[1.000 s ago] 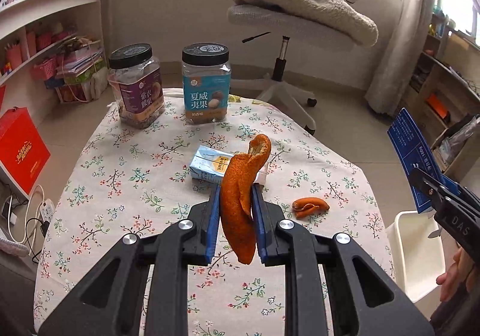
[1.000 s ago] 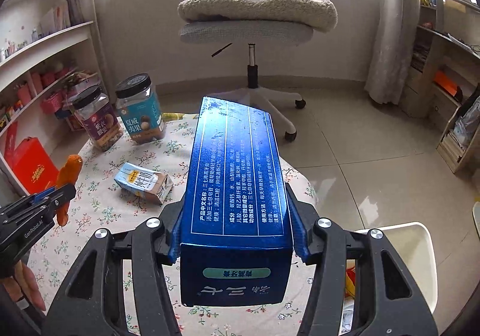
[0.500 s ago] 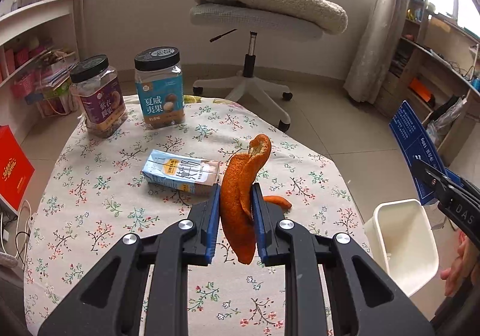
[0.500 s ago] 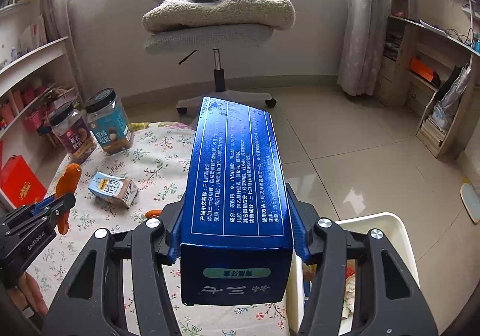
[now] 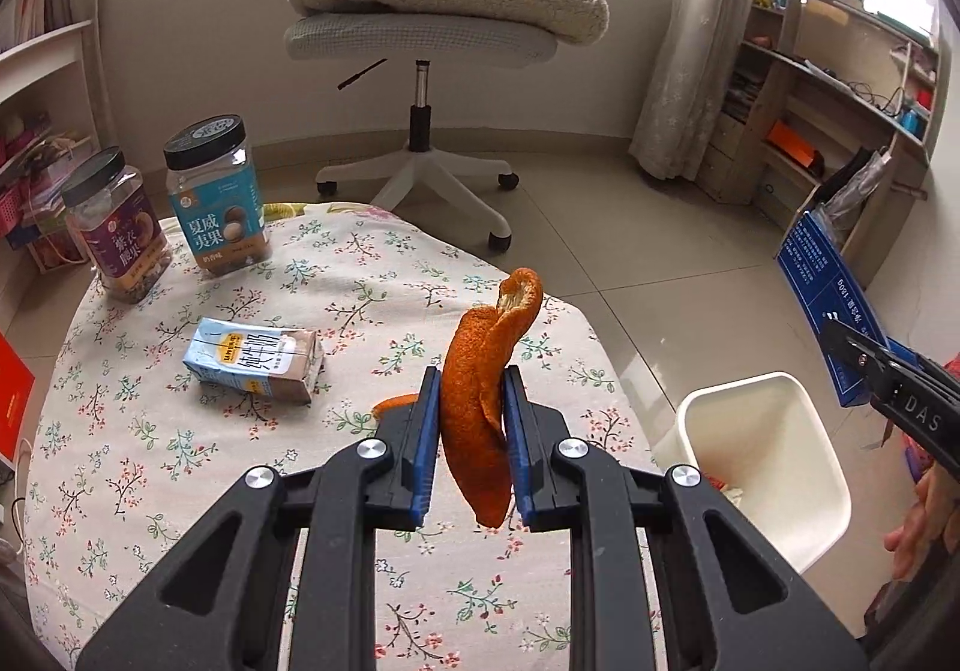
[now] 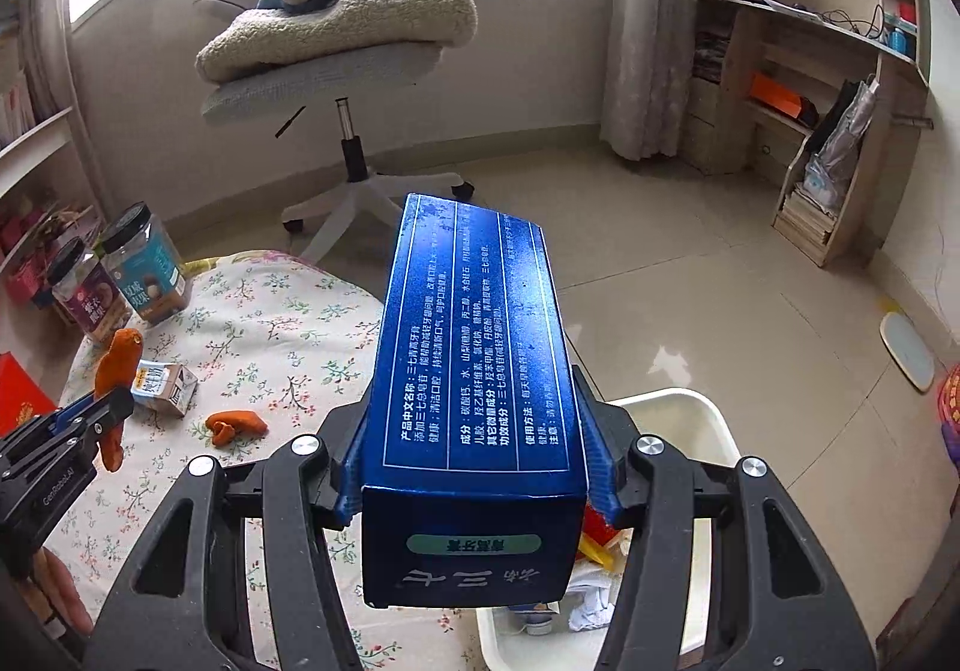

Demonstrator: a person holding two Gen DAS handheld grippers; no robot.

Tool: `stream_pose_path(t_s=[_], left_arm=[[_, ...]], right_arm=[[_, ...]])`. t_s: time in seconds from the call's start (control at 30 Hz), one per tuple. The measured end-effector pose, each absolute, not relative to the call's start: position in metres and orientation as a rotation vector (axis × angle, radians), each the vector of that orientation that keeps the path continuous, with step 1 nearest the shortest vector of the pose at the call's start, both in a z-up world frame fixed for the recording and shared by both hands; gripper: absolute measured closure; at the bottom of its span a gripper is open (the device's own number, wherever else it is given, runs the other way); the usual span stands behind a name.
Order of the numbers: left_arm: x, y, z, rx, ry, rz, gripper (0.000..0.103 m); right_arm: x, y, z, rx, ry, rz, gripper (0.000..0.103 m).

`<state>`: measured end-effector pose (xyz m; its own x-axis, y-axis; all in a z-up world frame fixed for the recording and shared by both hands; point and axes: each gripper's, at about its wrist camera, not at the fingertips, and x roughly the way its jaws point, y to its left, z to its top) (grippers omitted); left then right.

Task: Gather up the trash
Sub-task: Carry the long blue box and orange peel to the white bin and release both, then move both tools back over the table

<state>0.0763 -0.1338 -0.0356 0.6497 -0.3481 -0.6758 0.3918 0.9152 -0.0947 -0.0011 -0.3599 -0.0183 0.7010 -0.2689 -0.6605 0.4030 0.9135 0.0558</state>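
In the right wrist view, the right gripper [image 6: 474, 467] at lower centre clamps the blue carton [image 6: 474, 371], and the white bin [image 6: 714, 431] has slid in beneath it at lower right, so the carton now hangs over the bin's rim with scraps visible inside. In the left wrist view, the left gripper [image 5: 471, 437] pinches the long orange peel [image 5: 480, 395] at centre, and the bin has come closer at right. I judge both pieces nearly ready to drop. Farther off, a small peel [image 6: 235, 424] and a milk carton [image 5: 255, 359] lie on the floral table [image 5: 150, 431], uncollected.
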Motion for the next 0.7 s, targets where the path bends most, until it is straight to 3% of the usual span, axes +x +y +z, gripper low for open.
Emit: stream_pose_path(t_s=[0.47,0.6,0.7], left_arm=[[0.047,-0.226,-0.031,0.127,0.739,-0.593,0.082],[0.035,-0.257,-0.031,0.139,0.739,-0.653,0.082],[0.026,-0.279,-0.032,0.136,0.756,-0.703,0.082]], right_arm=[[-0.047,-0.427,-0.024,0.297,0.700,-0.506,0.049],[-0.066,-0.446,-0.023,0.326,0.674,-0.577,0.033],[-0.081,-0.464,-0.023,0.363,0.656,-0.627,0.028]])
